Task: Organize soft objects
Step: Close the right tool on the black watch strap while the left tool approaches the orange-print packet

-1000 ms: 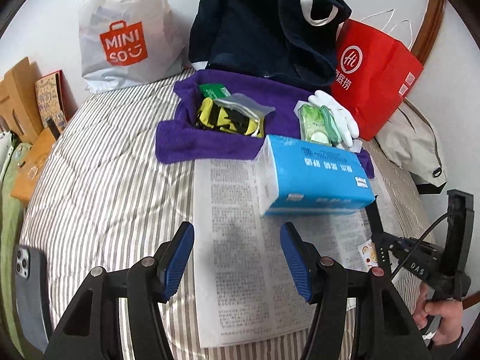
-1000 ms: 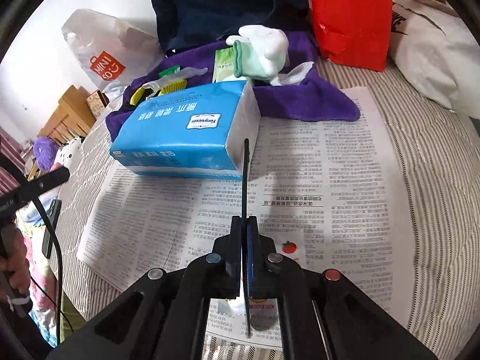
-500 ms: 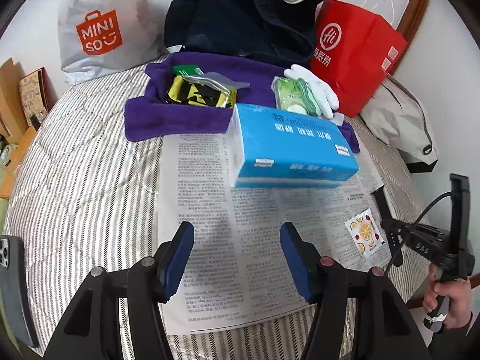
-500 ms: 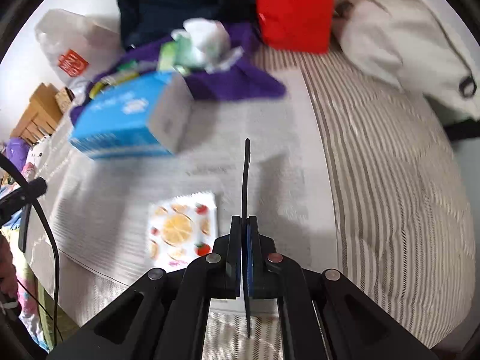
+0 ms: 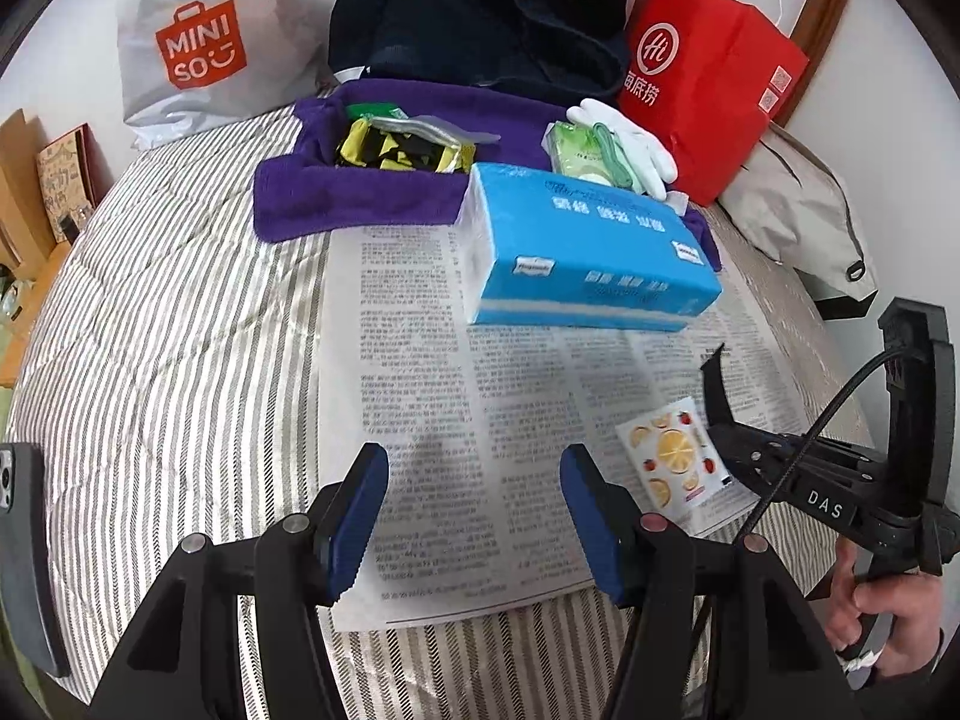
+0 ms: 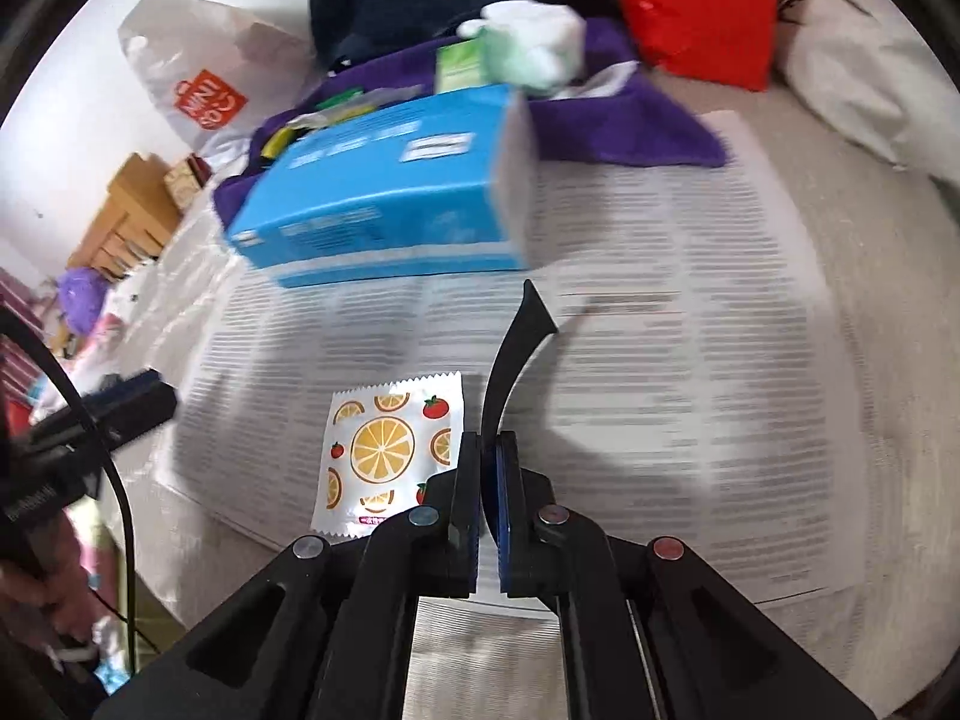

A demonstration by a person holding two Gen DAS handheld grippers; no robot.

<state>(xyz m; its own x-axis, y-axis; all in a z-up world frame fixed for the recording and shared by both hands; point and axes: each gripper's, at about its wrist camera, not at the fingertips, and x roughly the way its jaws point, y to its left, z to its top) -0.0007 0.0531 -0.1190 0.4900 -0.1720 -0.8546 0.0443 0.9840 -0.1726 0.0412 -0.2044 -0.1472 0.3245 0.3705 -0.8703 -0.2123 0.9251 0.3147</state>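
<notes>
Blue rubber pads are lining both claws. The left claw [image 5: 474, 510] is hanging released and empty, its jaws standing well apart above the newspaper [image 5: 420, 396]. The right claw [image 6: 487, 516] is clenched tight, pinching only a thin black curved strip [image 6: 516, 354] that is sticking out ahead of its fingertips; what the strip is, I cannot tell.

Taking the newspaper as the landmark: the fruit-print sachet [image 6: 390, 450] is lying flat near its front corner, just beside the right claw. One blue tissue pack [image 5: 582, 252] is sitting on its far edge, partly overlapping the purple towel [image 5: 336, 198] beyond it. On that towel are lying one yellow-and-black packet bundle [image 5: 402, 150], one green wipes pack [image 5: 576, 150] and one white glove [image 5: 630, 138]. Behind them are standing one dark garment [image 5: 480, 12], one white shopping bag [image 5: 198, 42] and one red paper bag [image 5: 708, 84]; one pale cloth bag [image 5: 792, 216] is resting off the paper's right side. Everything is lying on the striped bed [image 5: 150, 330].

The tissue pack is probably light and squashy, so gripping across its short sides should be working best. The sachet is looking thin and slippery; pinching an edge seems the likely hold. The towel is limp and will be sagging wherever it is taken.
</notes>
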